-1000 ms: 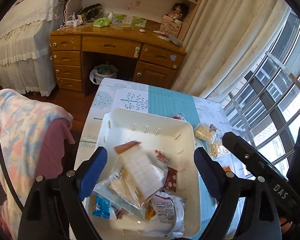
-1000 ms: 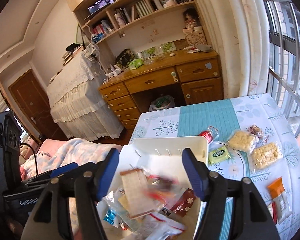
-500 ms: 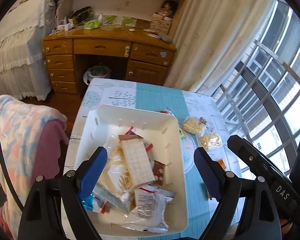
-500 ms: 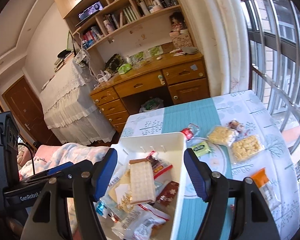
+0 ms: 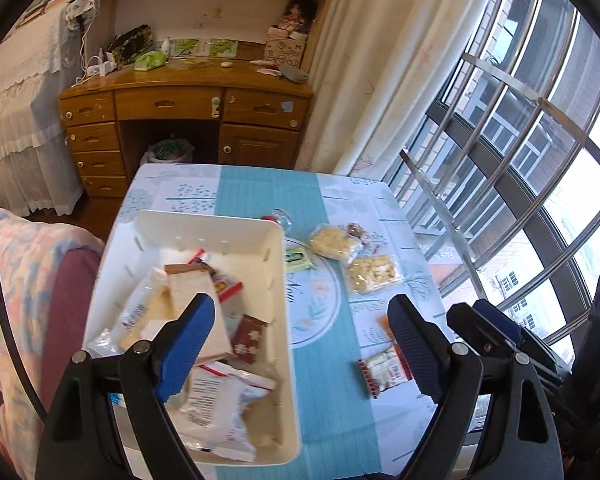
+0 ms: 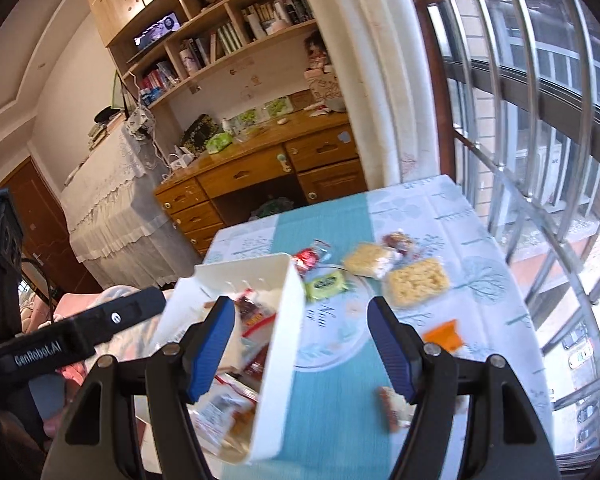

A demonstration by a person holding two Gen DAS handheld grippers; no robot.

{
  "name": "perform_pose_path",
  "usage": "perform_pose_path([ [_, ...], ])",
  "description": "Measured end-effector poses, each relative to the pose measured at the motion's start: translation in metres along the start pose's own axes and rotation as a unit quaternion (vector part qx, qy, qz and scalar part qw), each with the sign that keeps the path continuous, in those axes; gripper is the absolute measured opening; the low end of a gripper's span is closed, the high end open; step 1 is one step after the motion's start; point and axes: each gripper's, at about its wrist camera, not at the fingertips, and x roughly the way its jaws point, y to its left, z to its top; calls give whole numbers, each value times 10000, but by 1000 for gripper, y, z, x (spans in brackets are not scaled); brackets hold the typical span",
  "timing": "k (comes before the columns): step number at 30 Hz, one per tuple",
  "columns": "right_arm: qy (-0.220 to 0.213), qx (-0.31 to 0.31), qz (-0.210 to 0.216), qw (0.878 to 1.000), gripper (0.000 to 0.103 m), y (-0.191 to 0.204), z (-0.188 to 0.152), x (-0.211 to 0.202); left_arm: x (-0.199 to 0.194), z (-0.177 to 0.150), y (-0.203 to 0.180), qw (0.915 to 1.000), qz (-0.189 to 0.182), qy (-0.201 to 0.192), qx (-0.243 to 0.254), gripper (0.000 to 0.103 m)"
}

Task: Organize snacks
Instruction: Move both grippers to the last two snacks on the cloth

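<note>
Table in leaf-print and teal cloth [image 5: 256, 184], white snack-filled basket [image 5: 278, 264], loose packets beside it: green [image 5: 298, 258], two yellow [image 5: 374, 272], orange [image 6: 442, 334]

Wooden desk [image 5: 188, 116] standing against far wall under bookshelves [image 6: 236, 36]; cream curtain [image 5: 384, 64] hanging beside barred window [image 5: 540, 152], daylight coming in; lace-covered furniture [image 6: 108, 200] sitting left.

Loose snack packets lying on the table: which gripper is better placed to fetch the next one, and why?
Right. The open right gripper frames the green packet and yellow cracker bag; the open left gripper straddles the white bin's wall.
</note>
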Motion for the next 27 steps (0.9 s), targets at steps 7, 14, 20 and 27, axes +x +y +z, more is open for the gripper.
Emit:
perform_pose_path([
  [7, 188, -132, -286, 9993, 69, -40, -6, -9, 20, -10, -40, 9997, -13, 239, 46, 88],
  [14, 538, -410, -452, 9967, 69, -76, -13, -4, 52, -26, -74, 9977, -24, 677, 6, 88],
  [20, 893, -832, -555, 9910, 69, -99, -23, 5, 85, -43, -94, 9927, 18, 1198, -136, 88],
  [27, 1327, -1455, -542, 9789, 69, -112, -39, 22, 122, -61, -109, 9826, 154, 1814, -373, 88],
])
